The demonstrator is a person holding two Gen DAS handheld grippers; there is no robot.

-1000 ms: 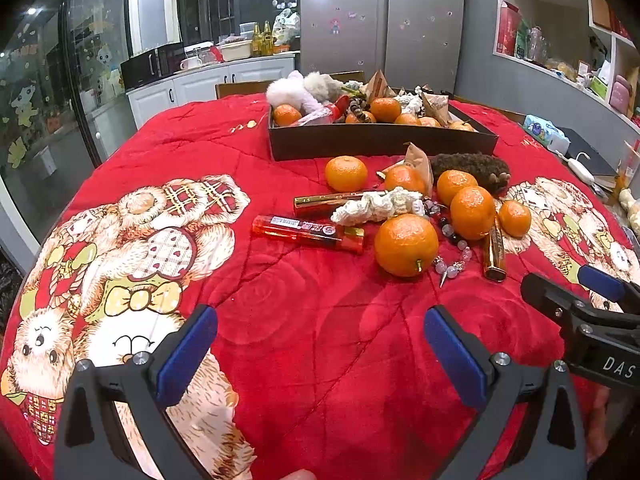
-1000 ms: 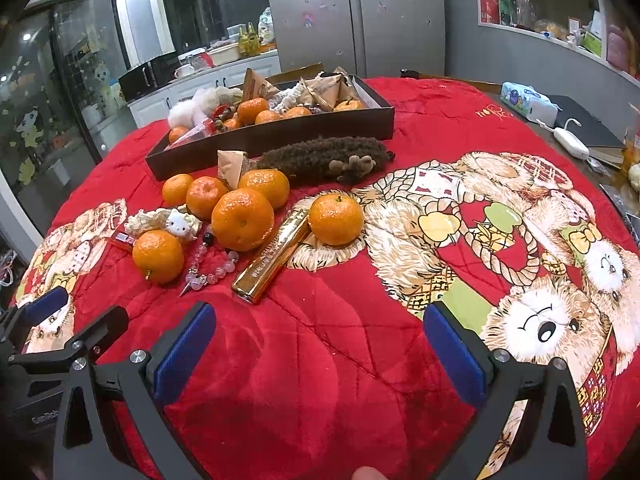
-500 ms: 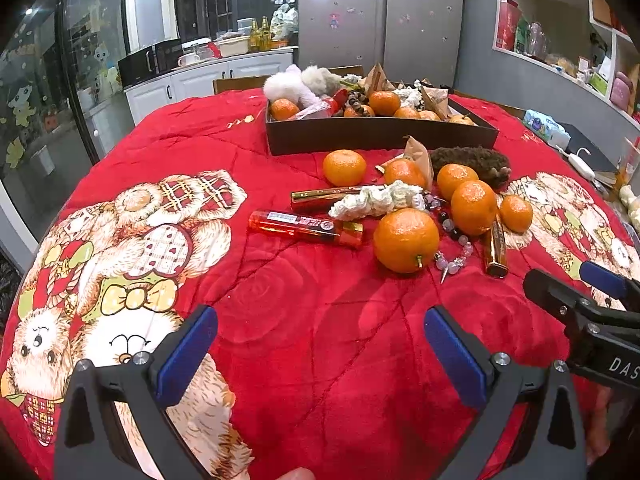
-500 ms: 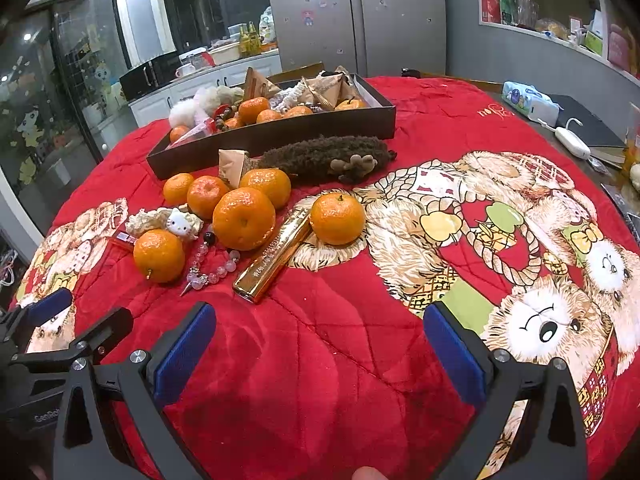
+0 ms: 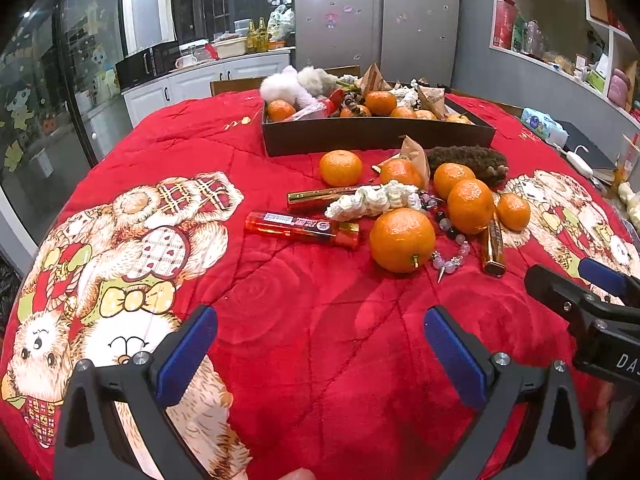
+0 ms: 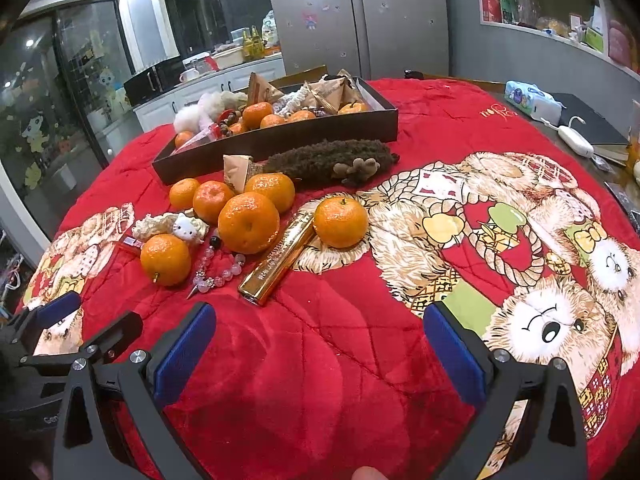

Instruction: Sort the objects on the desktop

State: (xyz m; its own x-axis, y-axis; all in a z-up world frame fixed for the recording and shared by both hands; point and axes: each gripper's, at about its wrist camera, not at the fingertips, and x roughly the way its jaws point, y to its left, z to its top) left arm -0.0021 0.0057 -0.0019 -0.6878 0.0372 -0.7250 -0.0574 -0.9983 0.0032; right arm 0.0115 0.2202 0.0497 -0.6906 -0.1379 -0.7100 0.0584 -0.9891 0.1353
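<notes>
Loose tangerines (image 6: 248, 222), gold tubes (image 6: 276, 260) and a bead string (image 6: 216, 268) lie on the worktop (image 6: 320, 360) before the dark box (image 6: 280, 136). Both hand-held grippers, left (image 5: 320, 356) and right (image 6: 320, 354), hover spread and empty. Next, I judge, one must reach forward and straddle the nearest fruit.

Bare red blanket (image 5: 320, 320) ahead, fruit cluster (image 5: 402, 240) beyond.

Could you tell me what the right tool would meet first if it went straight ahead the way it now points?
Probably the gold tube lying on the red blanket, just ahead of the open right tool, with the orange right behind it; depth is uncertain.
</notes>
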